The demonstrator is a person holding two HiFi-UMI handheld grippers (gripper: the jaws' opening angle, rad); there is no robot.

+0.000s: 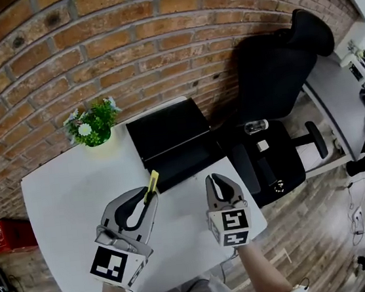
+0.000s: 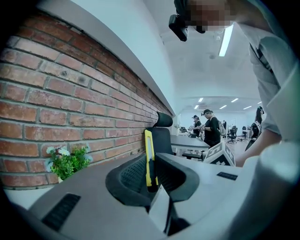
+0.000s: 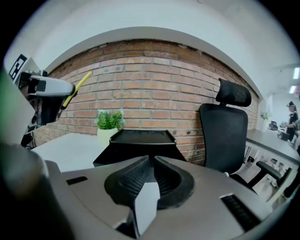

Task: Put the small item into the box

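Observation:
A slim yellow item sticks up from my left gripper, which is shut on it above the white table. In the left gripper view the yellow item stands upright between the jaws of the left gripper. The open black box lies just beyond both grippers, near the brick wall. My right gripper hovers over the table's right edge, shut and empty. In the right gripper view the right gripper faces the black box, with the left gripper and yellow item at upper left.
A small potted plant stands at the table's back left by the brick wall. A black office chair sits to the right of the table, beside a second desk. A red crate rests on the floor at left. People stand far off.

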